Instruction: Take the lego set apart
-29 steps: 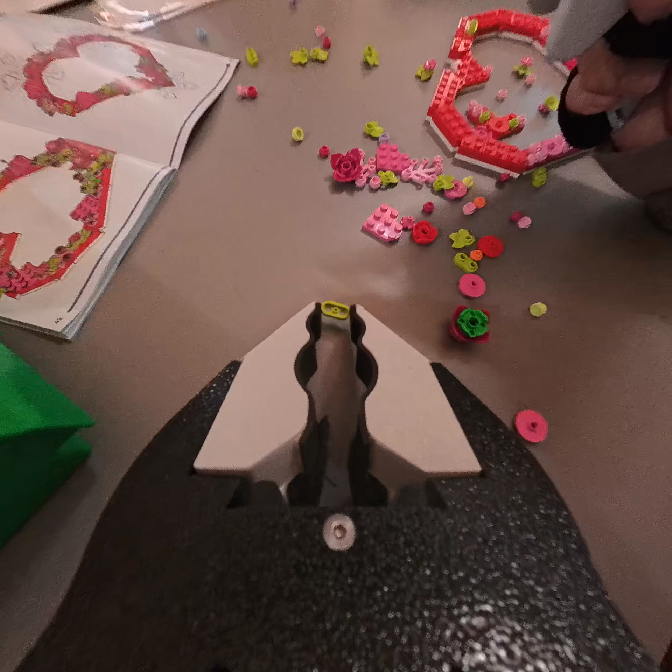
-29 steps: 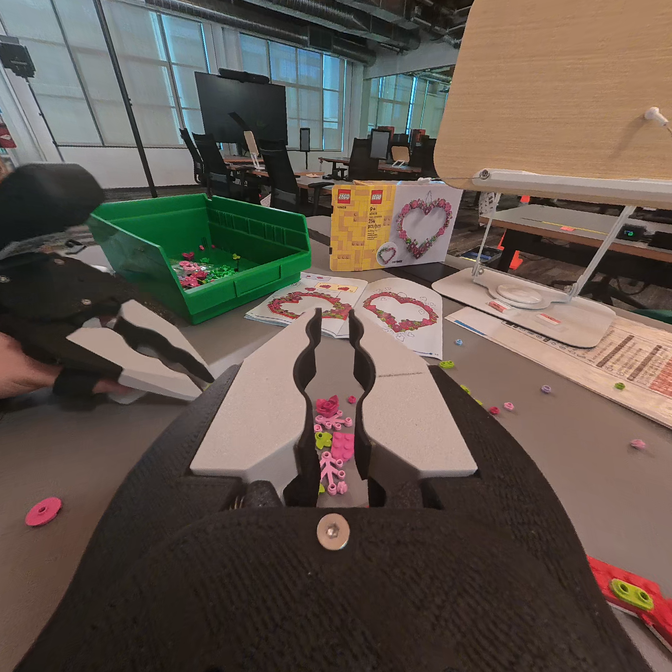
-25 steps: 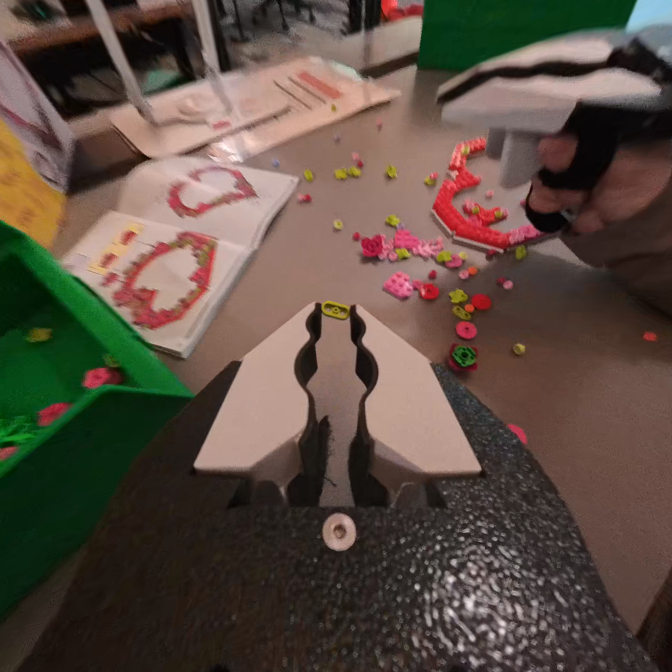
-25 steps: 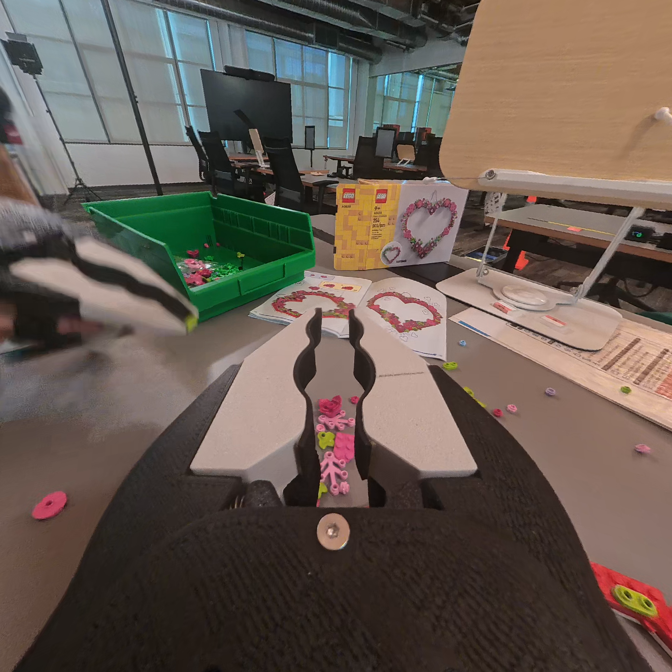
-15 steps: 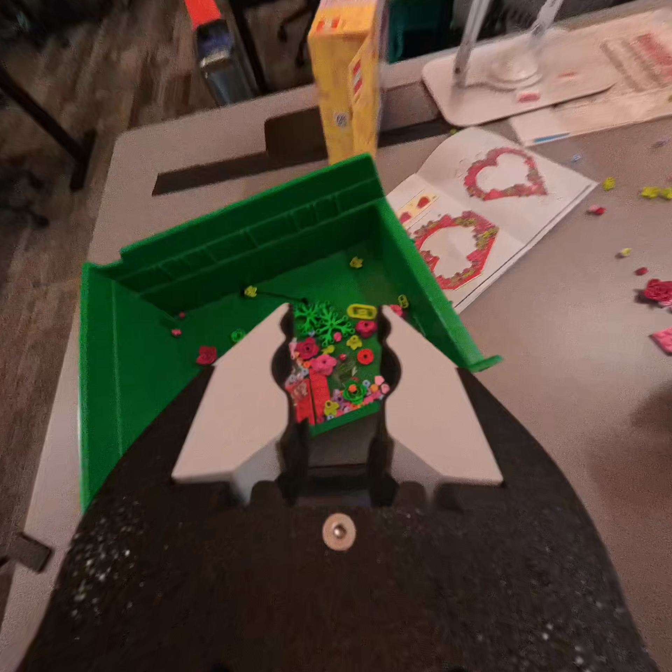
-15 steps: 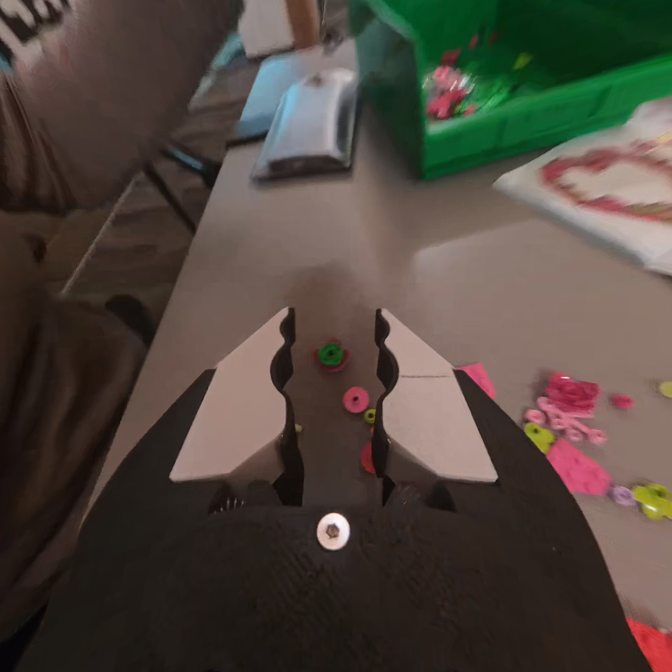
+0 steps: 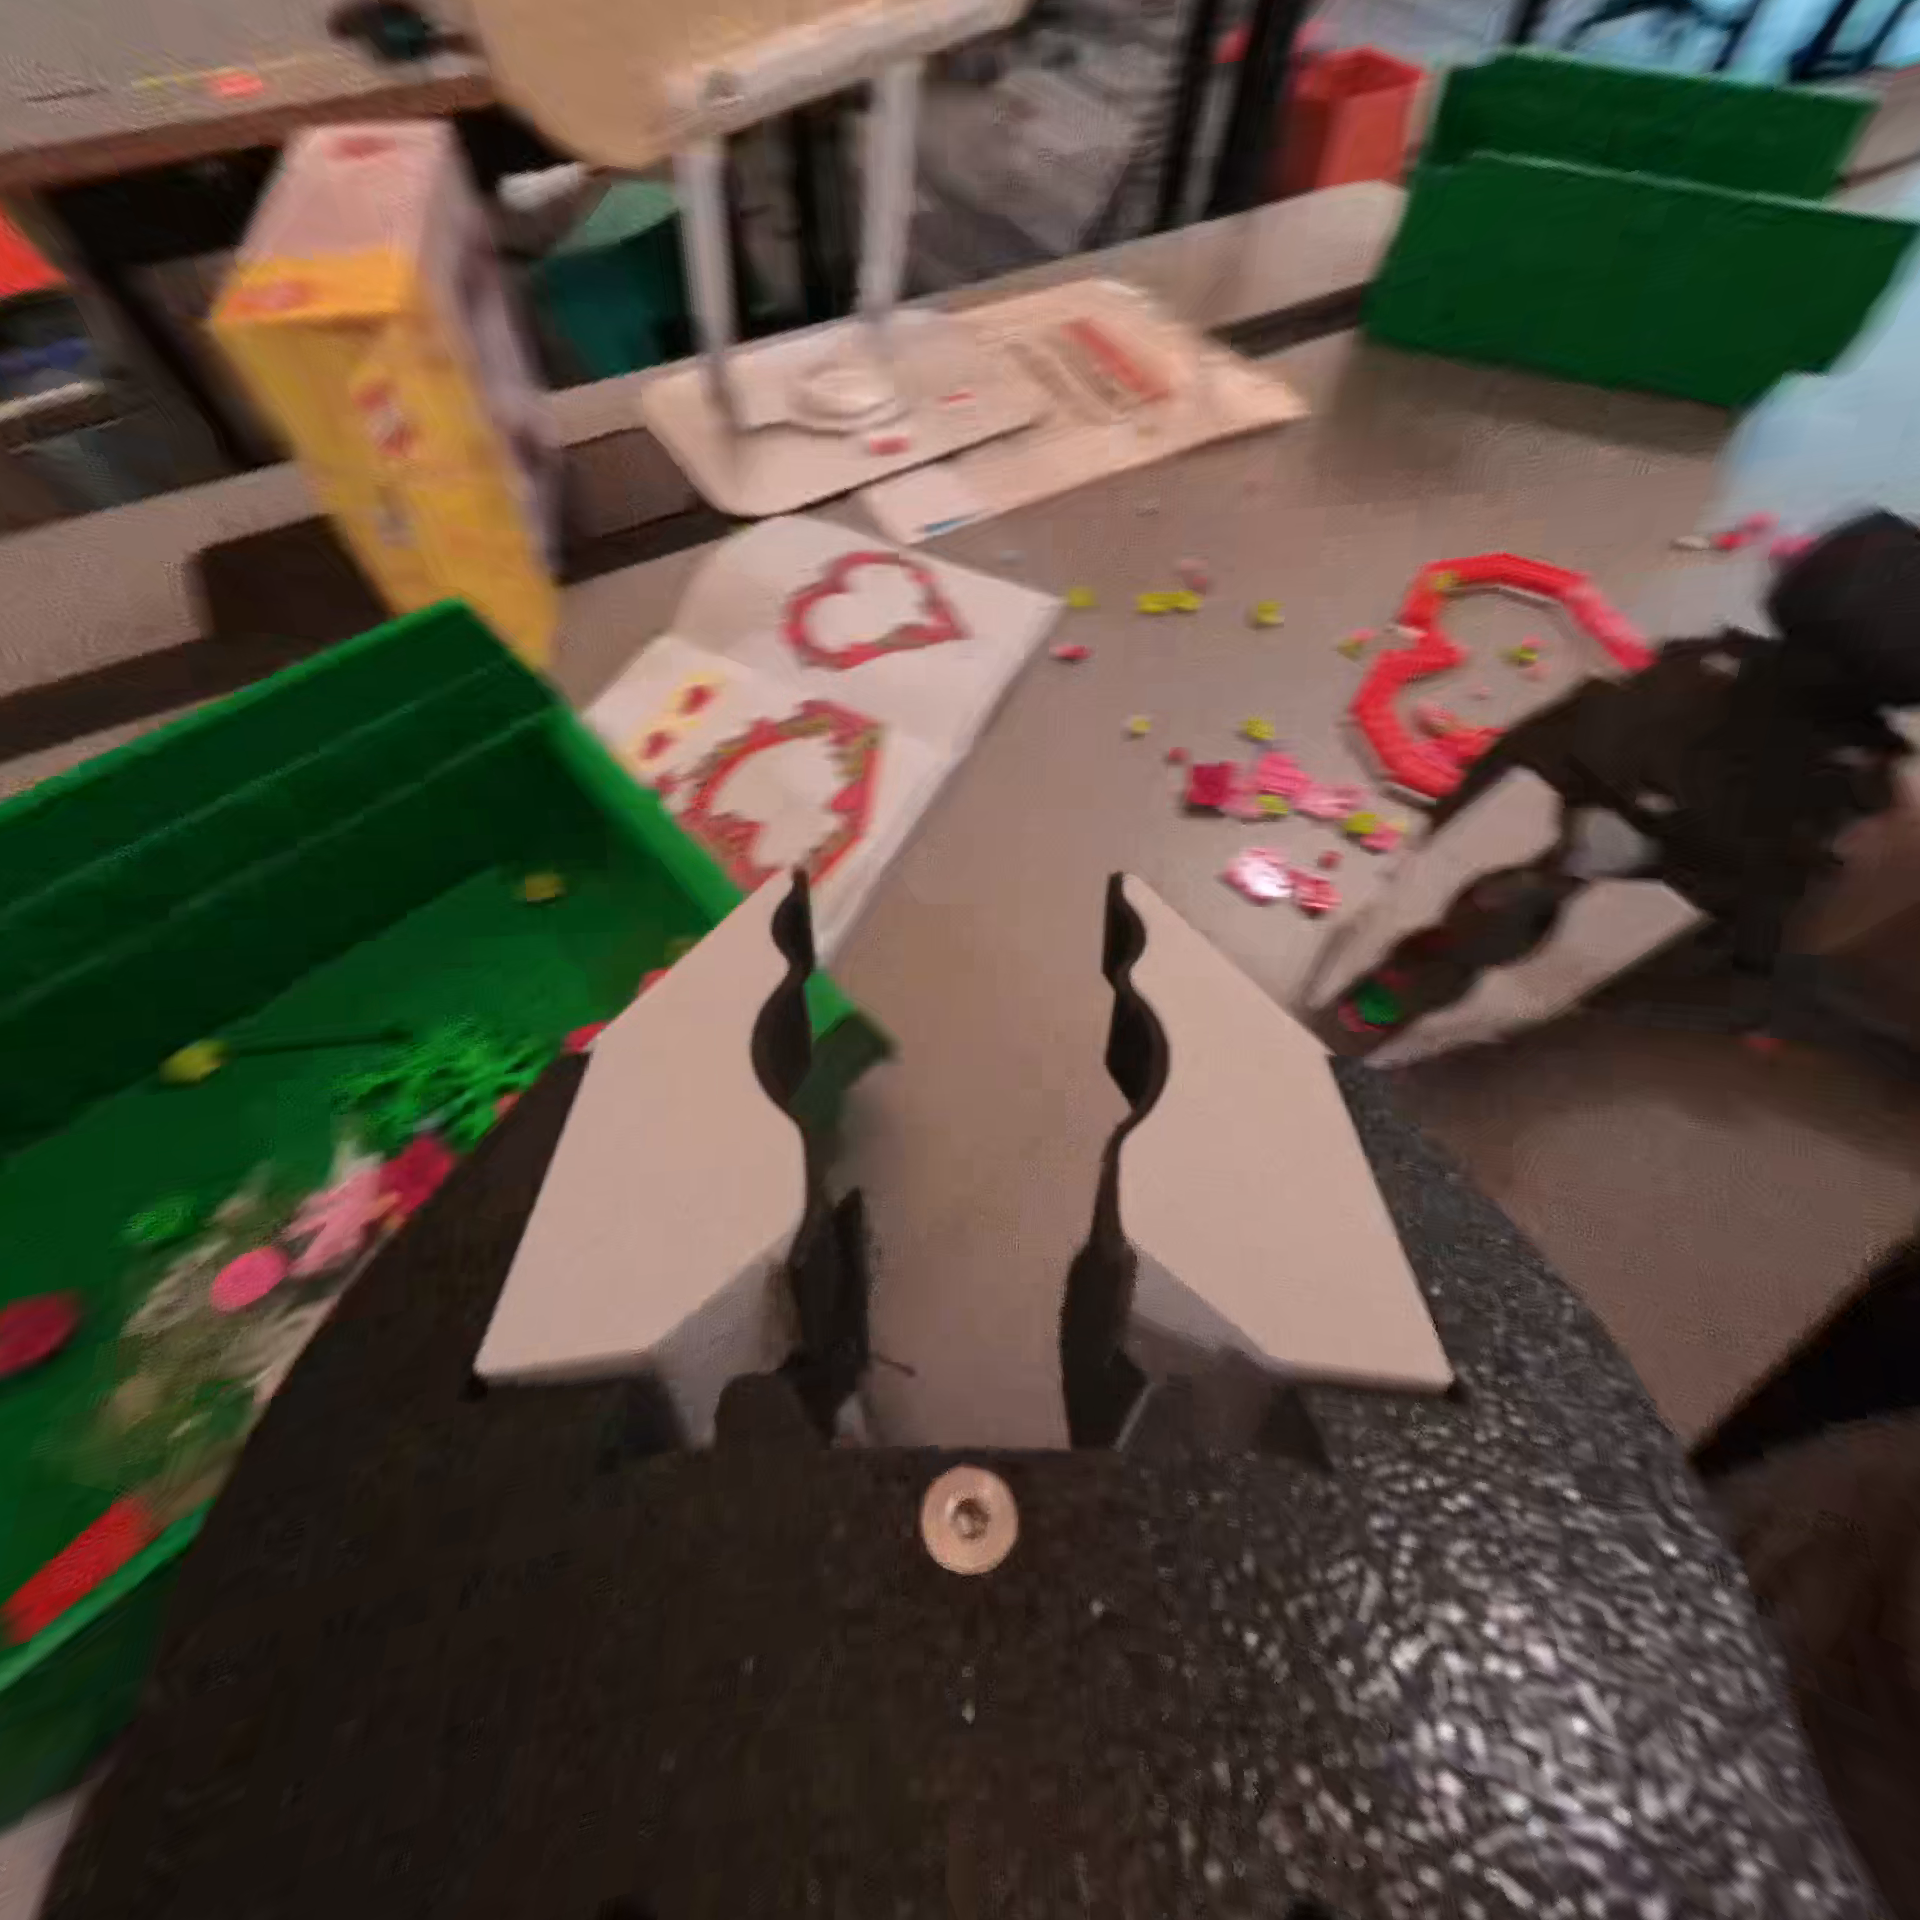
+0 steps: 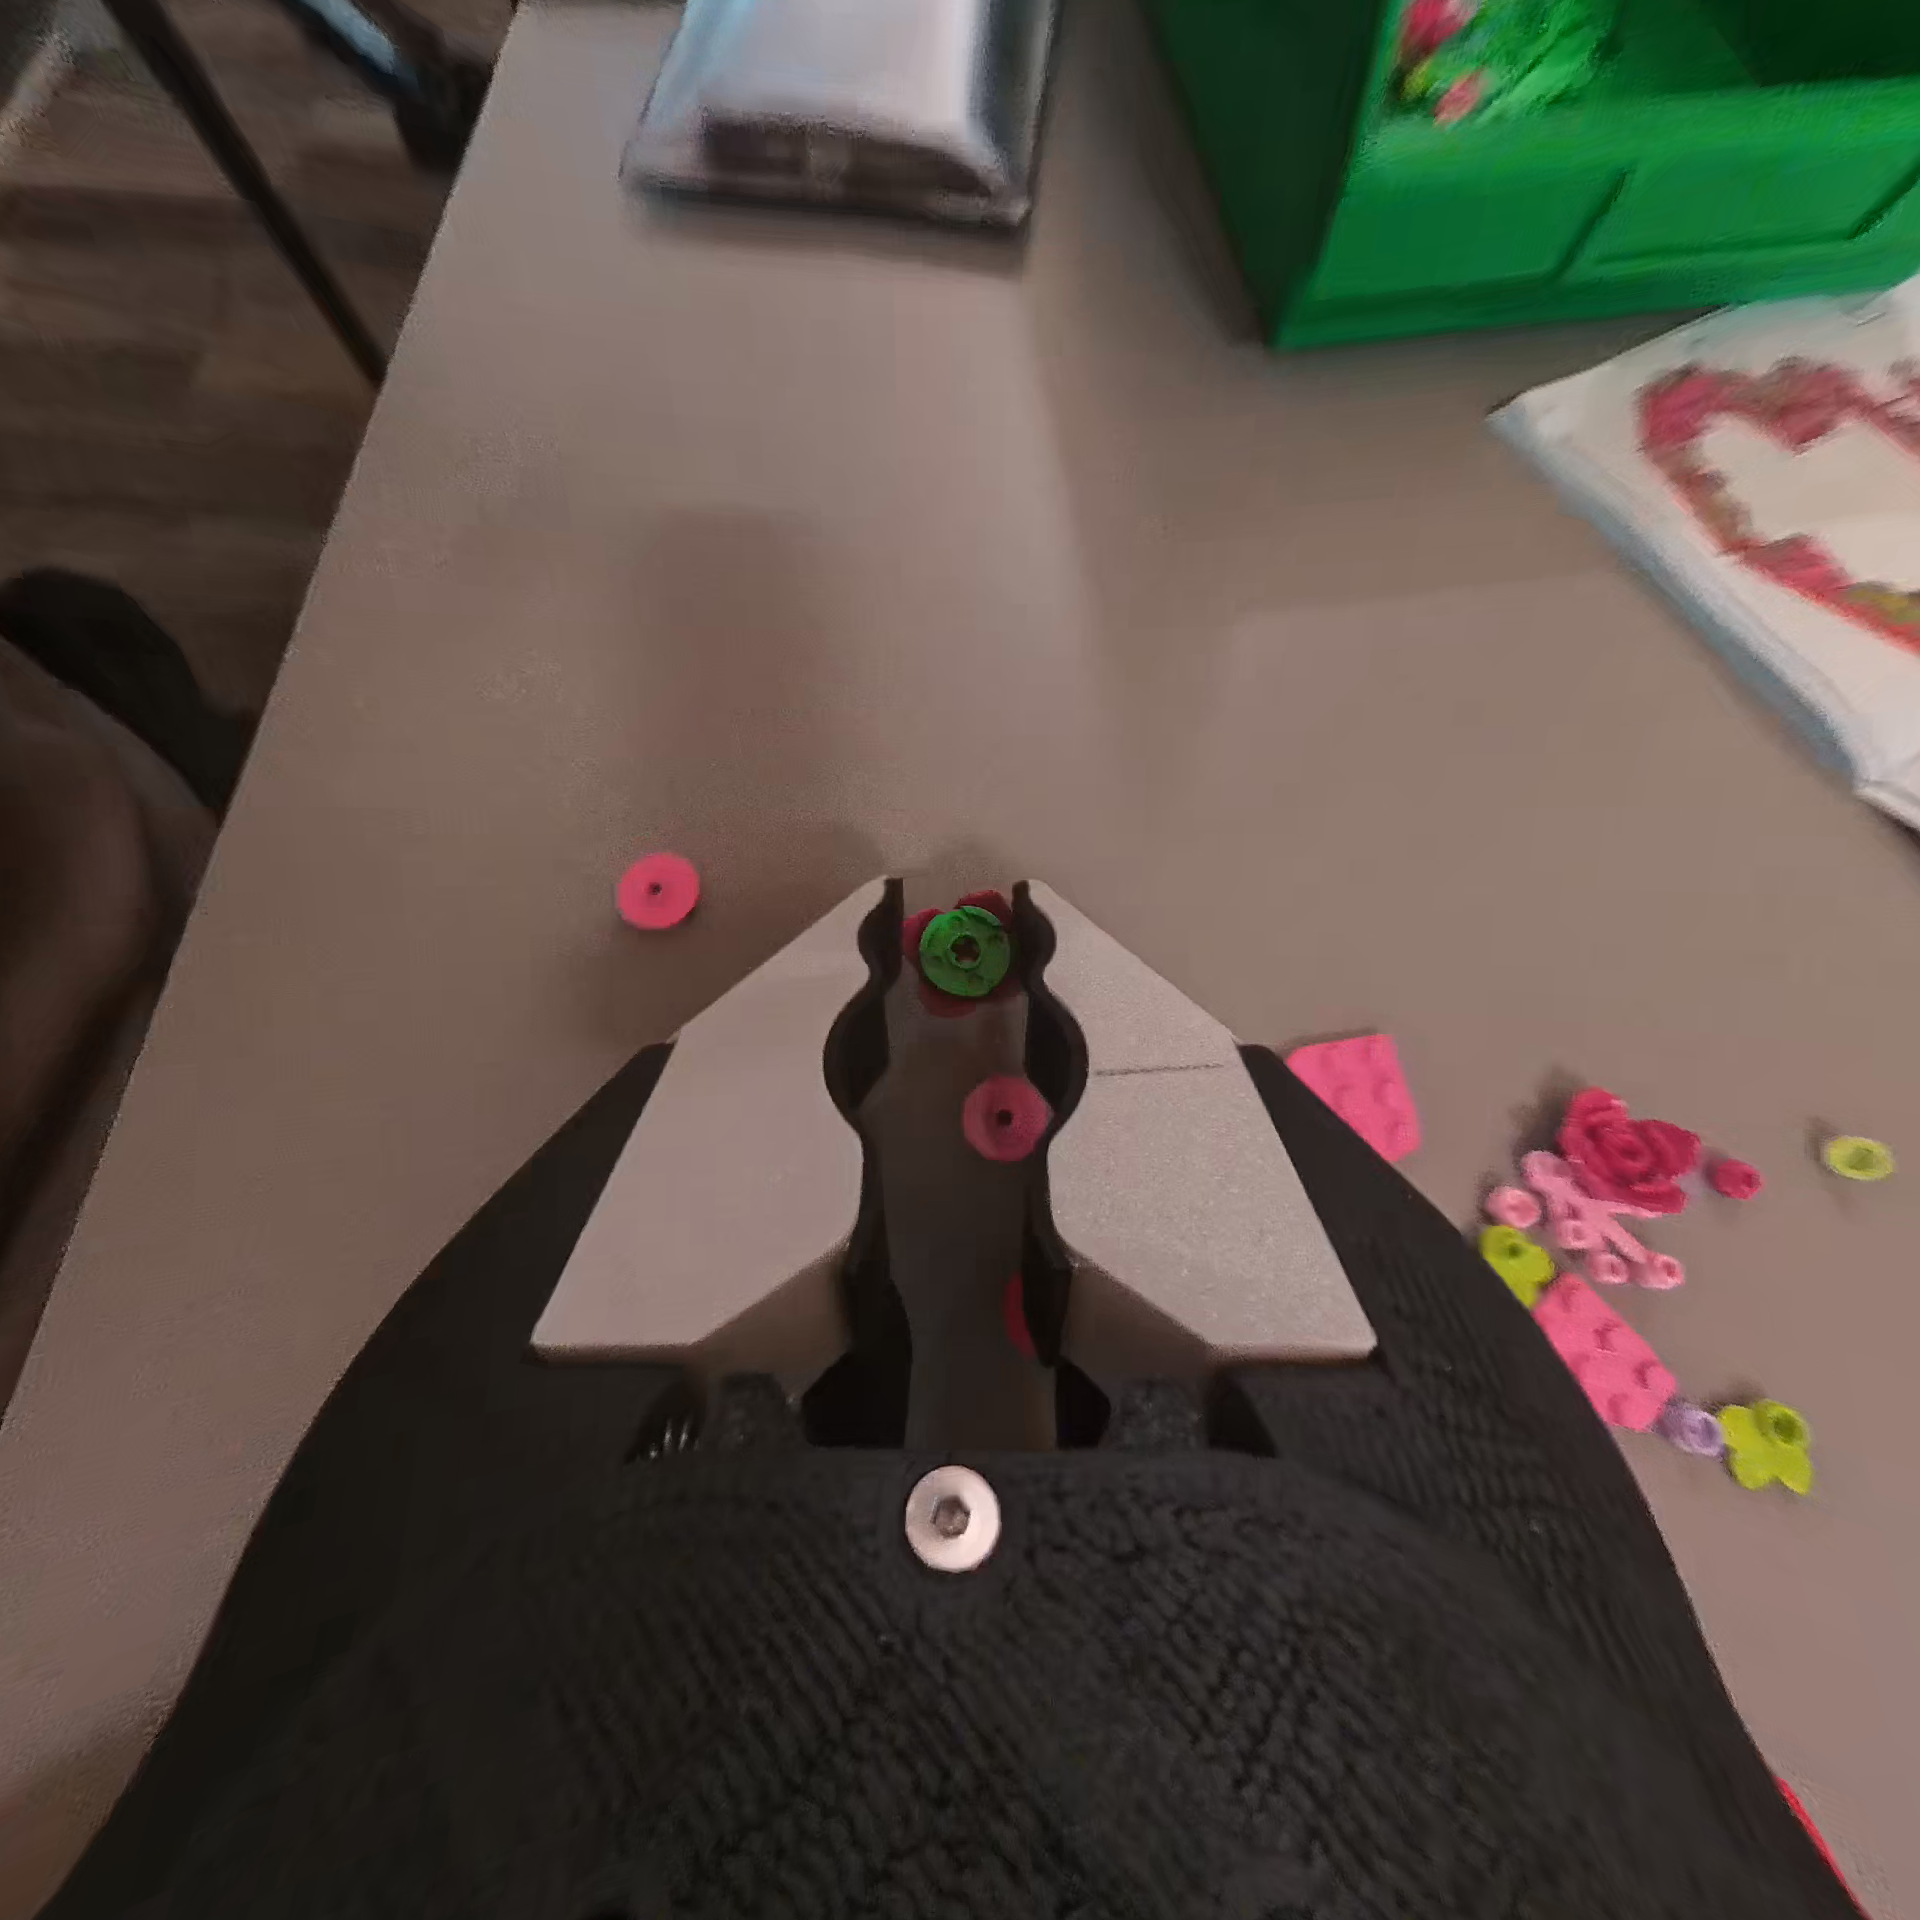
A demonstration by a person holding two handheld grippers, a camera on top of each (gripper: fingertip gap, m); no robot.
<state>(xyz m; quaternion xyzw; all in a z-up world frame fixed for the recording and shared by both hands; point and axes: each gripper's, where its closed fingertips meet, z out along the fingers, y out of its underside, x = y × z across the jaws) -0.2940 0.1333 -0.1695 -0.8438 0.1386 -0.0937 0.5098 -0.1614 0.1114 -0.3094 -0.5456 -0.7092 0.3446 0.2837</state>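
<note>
The red heart frame (image 7: 1455,675) lies on the grey table, with loose pink, red and lime pieces (image 7: 1278,800) scattered beside it. My left gripper (image 7: 951,894) is open and empty above the table, just right of the green bin (image 7: 312,831) that holds several removed pieces. My right gripper (image 8: 954,896) is down at the table, its fingertips closed around a green-and-red flower piece (image 8: 964,951). This gripper also shows in the left wrist view (image 7: 1455,966). A pink round piece (image 8: 1004,1117) lies on the table between the fingers, farther back.
An open instruction booklet (image 7: 831,727) lies by the bin, a yellow box (image 7: 395,364) stands behind it, and a white stand base (image 7: 831,416) is at the back. Another pink round piece (image 8: 656,890) lies near the table's left edge. A dark red rose (image 8: 1626,1148) and pink plates (image 8: 1600,1361) lie to the right.
My left gripper carried a lime piece to the green bin, opened, and has swung right, now empty. My right gripper came down over the green-and-red flower and its fingers narrowed onto it.
</note>
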